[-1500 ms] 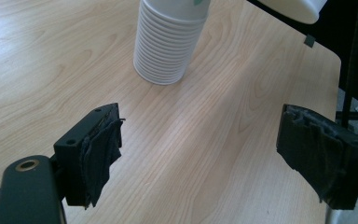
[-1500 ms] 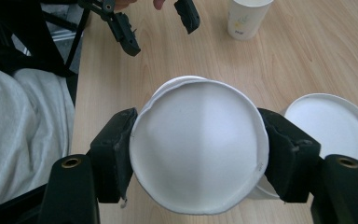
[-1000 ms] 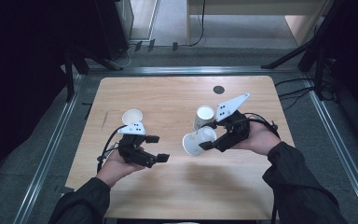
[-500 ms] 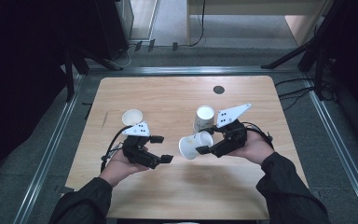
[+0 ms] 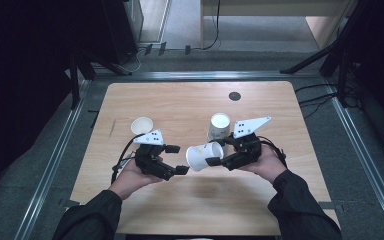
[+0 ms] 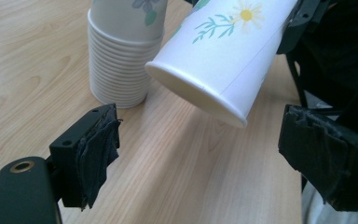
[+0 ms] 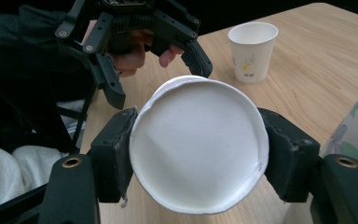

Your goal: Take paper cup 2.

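1. We saw the right tongs (image 5: 215, 161) clamped on a paper cup (image 5: 204, 156), held on its side above the counter (image 5: 190, 100) with its mouth toward the left tongs (image 5: 177, 160); the rim looked slightly dented in the right gripper view, so we judged a harder squeeze could crush it.
2. The left tongs stood wide and empty just beside the cup's mouth (image 6: 198, 95). If they closed off-centre, we judged the cup could slip or fold.
3. We counted one held cup, one loose upright cup (image 5: 142, 125), one stack of cups (image 5: 219, 126) and two tongs.
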`<action>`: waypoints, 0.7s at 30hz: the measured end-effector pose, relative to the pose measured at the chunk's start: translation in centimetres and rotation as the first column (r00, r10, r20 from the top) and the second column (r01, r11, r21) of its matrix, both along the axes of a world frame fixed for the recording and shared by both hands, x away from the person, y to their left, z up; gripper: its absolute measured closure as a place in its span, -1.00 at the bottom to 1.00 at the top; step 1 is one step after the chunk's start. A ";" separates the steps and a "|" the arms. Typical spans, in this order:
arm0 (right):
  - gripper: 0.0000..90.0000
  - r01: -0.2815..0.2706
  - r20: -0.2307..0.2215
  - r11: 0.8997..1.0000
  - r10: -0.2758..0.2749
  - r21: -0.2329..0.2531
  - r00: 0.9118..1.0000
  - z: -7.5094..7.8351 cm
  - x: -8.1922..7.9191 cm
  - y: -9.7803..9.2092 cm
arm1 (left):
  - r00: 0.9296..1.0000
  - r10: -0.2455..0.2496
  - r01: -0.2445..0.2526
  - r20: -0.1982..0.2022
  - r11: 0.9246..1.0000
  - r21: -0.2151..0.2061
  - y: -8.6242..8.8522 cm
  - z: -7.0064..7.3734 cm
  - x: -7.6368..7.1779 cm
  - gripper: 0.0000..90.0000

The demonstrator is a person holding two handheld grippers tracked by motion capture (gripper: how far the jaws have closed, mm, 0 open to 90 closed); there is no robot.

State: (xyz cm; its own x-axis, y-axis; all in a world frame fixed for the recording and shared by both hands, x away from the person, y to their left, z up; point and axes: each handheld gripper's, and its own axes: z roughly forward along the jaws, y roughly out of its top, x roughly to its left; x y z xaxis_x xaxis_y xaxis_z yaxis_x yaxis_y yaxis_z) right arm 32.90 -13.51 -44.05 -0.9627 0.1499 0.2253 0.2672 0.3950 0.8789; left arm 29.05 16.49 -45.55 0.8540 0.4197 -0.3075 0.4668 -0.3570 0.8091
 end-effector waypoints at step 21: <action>-0.23 -0.007 -0.053 0.990 0.014 0.138 0.999 -0.3 -0.3 0.4 | 0.999 -0.044 0.044 -0.014 0.998 -0.041 -0.5 -0.2 0.2 -0.80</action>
